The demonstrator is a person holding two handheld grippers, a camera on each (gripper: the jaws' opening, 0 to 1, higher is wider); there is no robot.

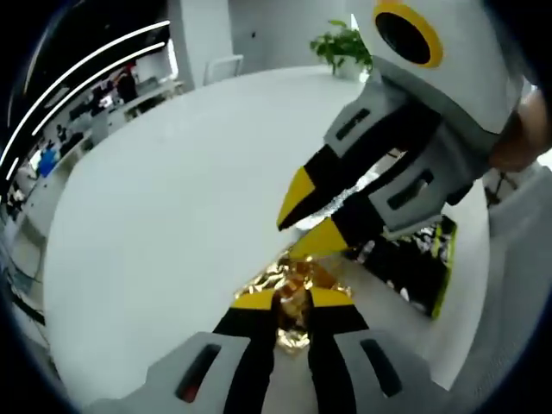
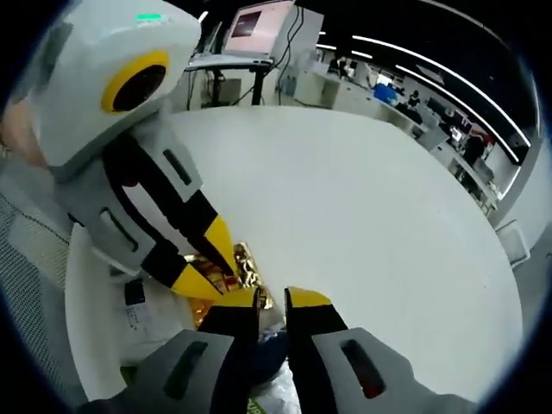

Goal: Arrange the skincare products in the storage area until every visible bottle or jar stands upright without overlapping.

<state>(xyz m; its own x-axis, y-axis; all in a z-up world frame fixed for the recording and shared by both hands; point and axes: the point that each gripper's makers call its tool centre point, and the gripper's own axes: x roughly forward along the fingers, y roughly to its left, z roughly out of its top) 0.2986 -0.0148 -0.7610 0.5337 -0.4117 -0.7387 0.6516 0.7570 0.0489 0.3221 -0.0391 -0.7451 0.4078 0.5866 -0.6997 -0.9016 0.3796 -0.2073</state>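
A crumpled, shiny gold-wrapped item (image 1: pixel 293 315) lies at the near edge of the white round table (image 1: pixel 172 216). My left gripper (image 1: pixel 293 299) is shut on it, the gold showing in the narrow gap between the yellow tips. My right gripper (image 1: pixel 302 228) comes in from the upper right and hangs just above the gold item, its tips a little apart with nothing between them. In the right gripper view, the left gripper (image 2: pixel 211 263) enters from the left with the gold item (image 2: pixel 248 266) at its tips. The right gripper (image 2: pixel 272 299) is right beside it.
A dark flat package with a green edge (image 1: pixel 427 263) lies on the table right of the gold item. Something blue and white (image 2: pixel 272 349) shows under my right jaws. A potted plant (image 1: pixel 343 43) stands at the table's far edge, and desks and a monitor (image 2: pixel 259 21) lie beyond.
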